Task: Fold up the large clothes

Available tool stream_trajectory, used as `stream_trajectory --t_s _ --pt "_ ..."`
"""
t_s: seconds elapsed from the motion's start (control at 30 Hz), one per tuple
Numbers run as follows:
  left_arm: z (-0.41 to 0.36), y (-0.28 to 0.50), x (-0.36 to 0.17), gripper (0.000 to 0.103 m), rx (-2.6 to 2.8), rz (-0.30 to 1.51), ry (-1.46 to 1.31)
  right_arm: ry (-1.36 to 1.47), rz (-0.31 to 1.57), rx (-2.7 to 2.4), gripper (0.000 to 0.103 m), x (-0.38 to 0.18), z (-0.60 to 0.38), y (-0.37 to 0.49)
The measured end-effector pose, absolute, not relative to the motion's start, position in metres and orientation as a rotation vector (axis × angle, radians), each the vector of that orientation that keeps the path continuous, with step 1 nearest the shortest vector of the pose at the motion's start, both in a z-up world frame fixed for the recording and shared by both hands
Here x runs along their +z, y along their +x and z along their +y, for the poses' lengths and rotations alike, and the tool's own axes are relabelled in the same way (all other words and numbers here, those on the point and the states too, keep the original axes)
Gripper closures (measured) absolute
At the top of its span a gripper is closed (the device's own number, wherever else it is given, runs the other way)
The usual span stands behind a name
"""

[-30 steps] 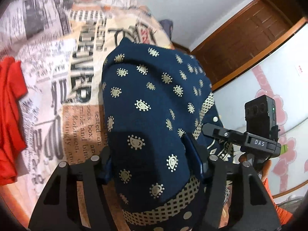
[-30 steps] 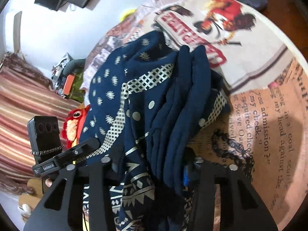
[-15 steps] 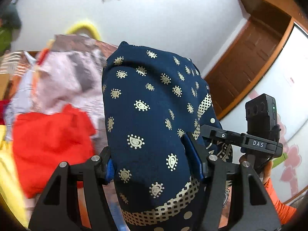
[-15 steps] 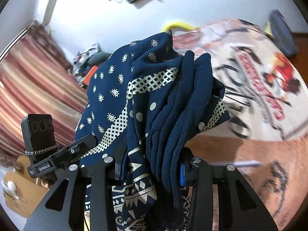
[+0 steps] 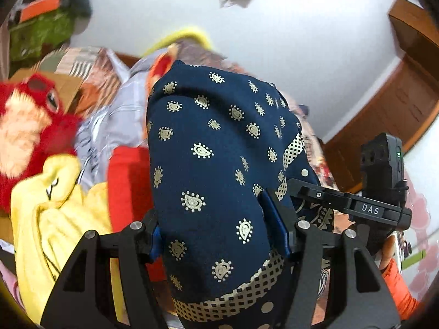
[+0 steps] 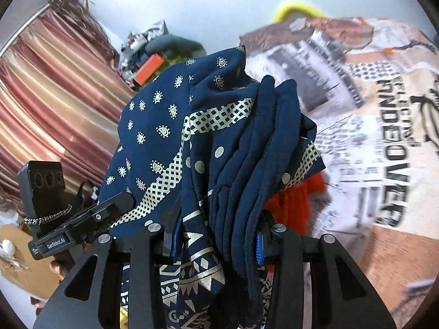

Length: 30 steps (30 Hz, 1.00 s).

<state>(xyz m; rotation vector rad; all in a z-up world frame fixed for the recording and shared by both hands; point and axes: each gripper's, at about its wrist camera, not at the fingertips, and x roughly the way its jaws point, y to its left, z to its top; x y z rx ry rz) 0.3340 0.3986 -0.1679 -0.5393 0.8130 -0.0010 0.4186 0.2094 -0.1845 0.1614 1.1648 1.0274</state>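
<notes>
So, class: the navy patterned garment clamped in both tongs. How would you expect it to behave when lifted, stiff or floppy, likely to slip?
Probably floppy: the garment bulges and droops over the left tongs. Bulky rather than stiff: several folded layers hang bunched from the right tongs. Unlikely to slip, since the blue pads press into thick cloth, though loose layers could sag.

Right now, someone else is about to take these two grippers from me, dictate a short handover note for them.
Left gripper: shut on the navy patterned garment, a smooth folded bundle.
Right gripper: shut on the same garment's stacked layered edges.
The garment is bunched in several layers, held up off the newsprint bedspread.
Red garment and yellow garment lie in a pile beside it.
Left: set the bundle down; whether its fold is complete I cannot tell.
</notes>
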Motion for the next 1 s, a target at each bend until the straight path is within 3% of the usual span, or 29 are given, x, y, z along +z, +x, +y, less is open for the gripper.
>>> stream_trajectory --t_s 0.17,0.23,0.3,0.73,1.0 --pt "0.423 0.352 -0.248 0.039 0.064 0.967 -0.553 0.060 1.313 0.933 0.065 -0.243 0.238 0.425" --pt "0.424 0.348 -0.259 0.030 0.062 0.947 -0.541 0.039 1.331 0.915 0.063 -0.262 0.237 0.422" --pt "0.420 0.344 -0.258 0.028 0.064 0.916 -0.501 0.029 1.306 0.923 0.062 -0.262 0.231 0.420" --pt "0.356 0.296 -0.223 0.027 0.151 0.949 -0.184 -0.200 1.112 0.835 0.058 -0.203 0.185 0.381" --pt "0.309 0.251 -0.213 0.025 0.231 0.988 -0.101 -0.199 0.907 0.844 0.058 -0.126 0.139 0.322"
